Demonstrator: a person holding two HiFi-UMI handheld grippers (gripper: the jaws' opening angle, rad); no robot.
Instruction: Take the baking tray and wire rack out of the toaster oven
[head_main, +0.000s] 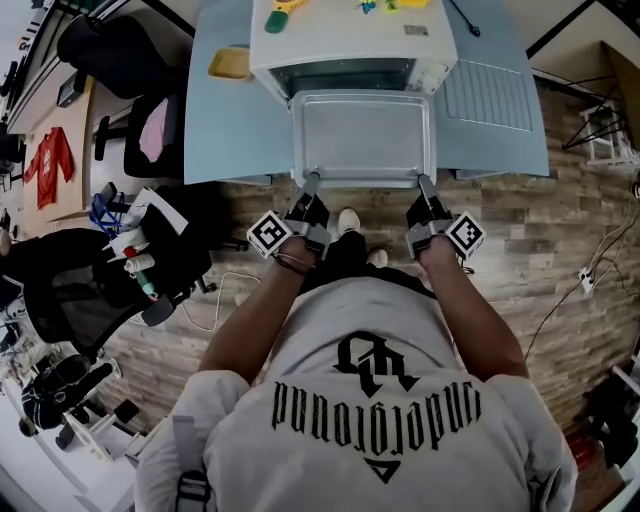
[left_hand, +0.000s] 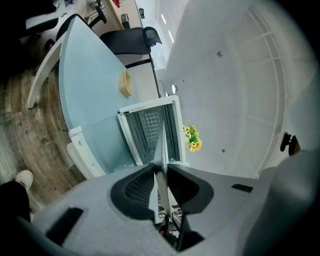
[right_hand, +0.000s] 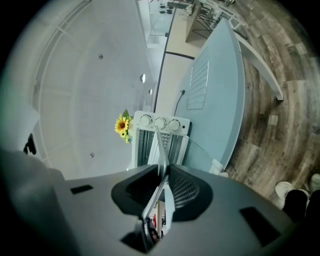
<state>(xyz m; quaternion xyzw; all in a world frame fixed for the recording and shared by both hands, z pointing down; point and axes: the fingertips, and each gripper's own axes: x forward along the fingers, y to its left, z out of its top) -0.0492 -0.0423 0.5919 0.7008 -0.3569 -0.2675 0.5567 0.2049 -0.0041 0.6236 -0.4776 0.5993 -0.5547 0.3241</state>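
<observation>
Jaws of left tool (head_main: 311, 182) and right tool (head_main: 425, 183) nearly together, each pair clamped on baking tray (head_main: 362, 138) rim.

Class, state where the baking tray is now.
Head view, top centre: the baking tray sits before the toaster oven, near edge held by left gripper and right gripper.

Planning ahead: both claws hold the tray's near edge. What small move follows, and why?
Probably pull the baking tray straight back, level: left claw and right claw clamp its near rim; its far edge sits at the toaster oven mouth.
</observation>
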